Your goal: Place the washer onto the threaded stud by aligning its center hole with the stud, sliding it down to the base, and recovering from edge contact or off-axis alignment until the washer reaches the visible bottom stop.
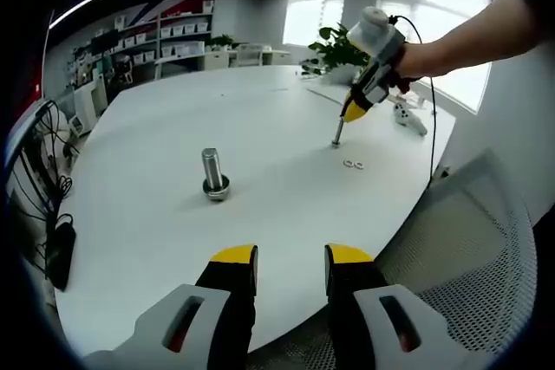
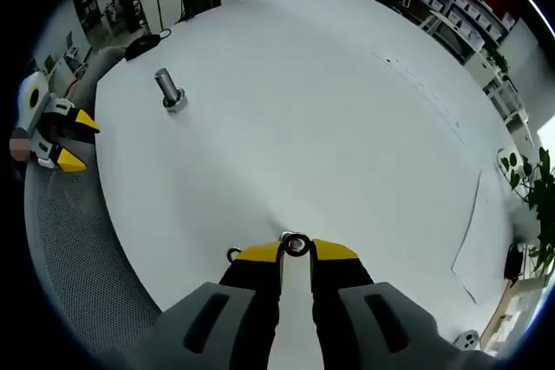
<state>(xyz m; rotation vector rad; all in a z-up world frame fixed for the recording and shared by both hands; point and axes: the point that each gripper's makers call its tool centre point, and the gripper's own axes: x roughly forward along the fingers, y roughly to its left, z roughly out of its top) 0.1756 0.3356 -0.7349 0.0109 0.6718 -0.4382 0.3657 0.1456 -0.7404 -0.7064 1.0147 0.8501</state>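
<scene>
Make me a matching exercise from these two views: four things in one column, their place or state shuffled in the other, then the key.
Things
1. threaded stud
2. washer
3. left tongs
4. chair

Place or state
A. open, holding nothing
B. pinched at the tips of the right tongs
C. standing upright on the white table
D. grey mesh, at the table's edge

Pairs: 1-C, 2-B, 3-A, 4-D

Grey hand-held gripper (image 1: 291,268), yellow-tipped black jaws, black cable (image 1: 431,119)
</scene>
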